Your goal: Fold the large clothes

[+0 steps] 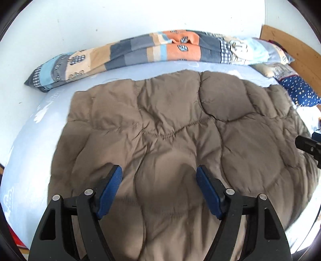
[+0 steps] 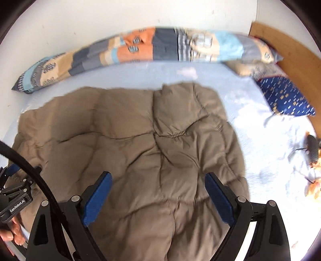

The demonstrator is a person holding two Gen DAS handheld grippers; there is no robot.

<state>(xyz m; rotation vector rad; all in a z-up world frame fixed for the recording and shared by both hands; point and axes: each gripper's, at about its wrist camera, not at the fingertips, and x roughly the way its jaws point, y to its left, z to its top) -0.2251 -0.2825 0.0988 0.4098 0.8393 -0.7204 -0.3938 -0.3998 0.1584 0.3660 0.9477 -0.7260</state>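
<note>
Both wide apart, gripping nothing: left gripper [image 1: 159, 172] and right gripper [image 2: 158, 179], hovering over the brown quilted coat [image 1: 176, 128], spread flat mid-bed on the pale blue sheet [image 1: 28, 152]. Patchwork duvet [image 1: 140, 50] bunched at twelve o'clock, navy starred pillow [image 1: 301, 90] at two.

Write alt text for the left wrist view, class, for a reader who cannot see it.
A brown quilted coat lies spread flat on a pale blue bed sheet, with the open left gripper above its near part, gripping nothing. A patchwork pillow lies along the white wall behind.
</note>
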